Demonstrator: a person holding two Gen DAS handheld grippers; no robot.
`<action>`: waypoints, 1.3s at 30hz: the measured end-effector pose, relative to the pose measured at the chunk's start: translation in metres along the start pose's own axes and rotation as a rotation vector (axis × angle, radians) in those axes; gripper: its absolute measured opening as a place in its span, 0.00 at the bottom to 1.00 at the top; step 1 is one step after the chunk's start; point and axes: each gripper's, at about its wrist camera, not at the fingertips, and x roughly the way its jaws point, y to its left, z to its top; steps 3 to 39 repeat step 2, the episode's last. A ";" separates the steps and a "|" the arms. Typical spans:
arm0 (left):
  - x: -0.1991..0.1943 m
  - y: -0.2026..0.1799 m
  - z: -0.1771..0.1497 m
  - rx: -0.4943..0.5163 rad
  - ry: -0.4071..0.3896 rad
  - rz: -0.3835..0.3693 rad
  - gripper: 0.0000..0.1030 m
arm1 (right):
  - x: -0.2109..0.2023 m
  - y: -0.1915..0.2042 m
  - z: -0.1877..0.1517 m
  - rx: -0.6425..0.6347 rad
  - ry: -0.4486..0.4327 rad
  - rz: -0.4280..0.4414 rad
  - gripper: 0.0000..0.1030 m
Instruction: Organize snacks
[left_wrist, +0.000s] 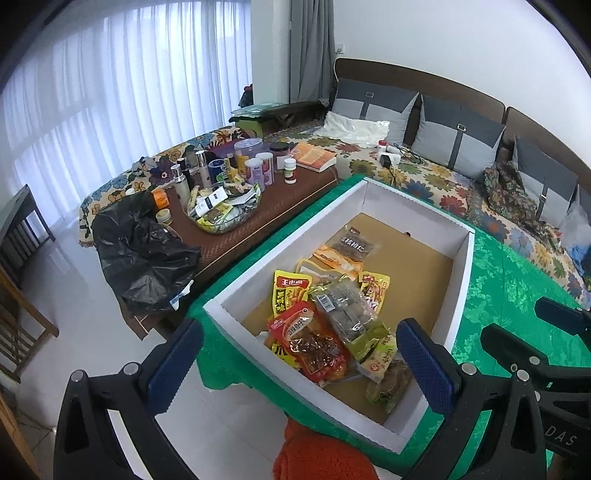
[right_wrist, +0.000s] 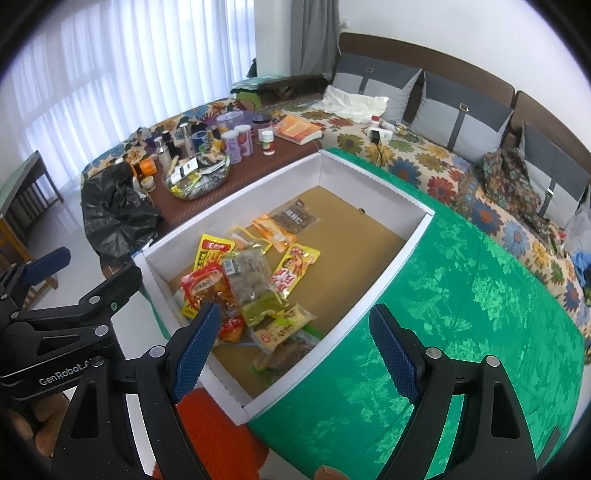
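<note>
A white cardboard box (left_wrist: 458, 280) (right_wrist: 388, 266) with a brown floor stands on a green cloth (left_wrist: 517, 288) (right_wrist: 480, 295). Several snack packets lie piled in its near half: a red packet (left_wrist: 314, 343) (right_wrist: 205, 286), a clear bag of brown pieces (left_wrist: 345, 306) (right_wrist: 249, 275), a yellow packet (left_wrist: 290, 291) (right_wrist: 212, 251) and a dark packet (left_wrist: 352, 243) (right_wrist: 297, 216) farther back. My left gripper (left_wrist: 299, 360) hovers open above the box's near corner, nothing between its fingers. My right gripper (right_wrist: 295, 345) is open over the box's near right wall, also empty.
A low brown table (left_wrist: 258, 221) (right_wrist: 258, 170) to the left carries bottles, jars, a glass bowl (left_wrist: 225, 210) (right_wrist: 197, 181) of packets, a book and a black plastic bag (left_wrist: 144, 251) (right_wrist: 114, 214). A flowered sofa (left_wrist: 443, 177) (right_wrist: 443, 173) with grey cushions runs behind. An orange fuzzy item (left_wrist: 317, 454) (right_wrist: 218, 439) lies below.
</note>
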 end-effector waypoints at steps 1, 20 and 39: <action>0.000 0.000 -0.001 0.005 0.001 0.006 1.00 | 0.000 0.000 0.000 0.001 0.000 0.002 0.83; 0.000 0.000 -0.002 0.007 0.000 0.014 1.00 | 0.000 0.000 0.000 0.000 0.001 0.003 0.83; 0.000 0.000 -0.002 0.007 0.000 0.014 1.00 | 0.000 0.000 0.000 0.000 0.001 0.003 0.83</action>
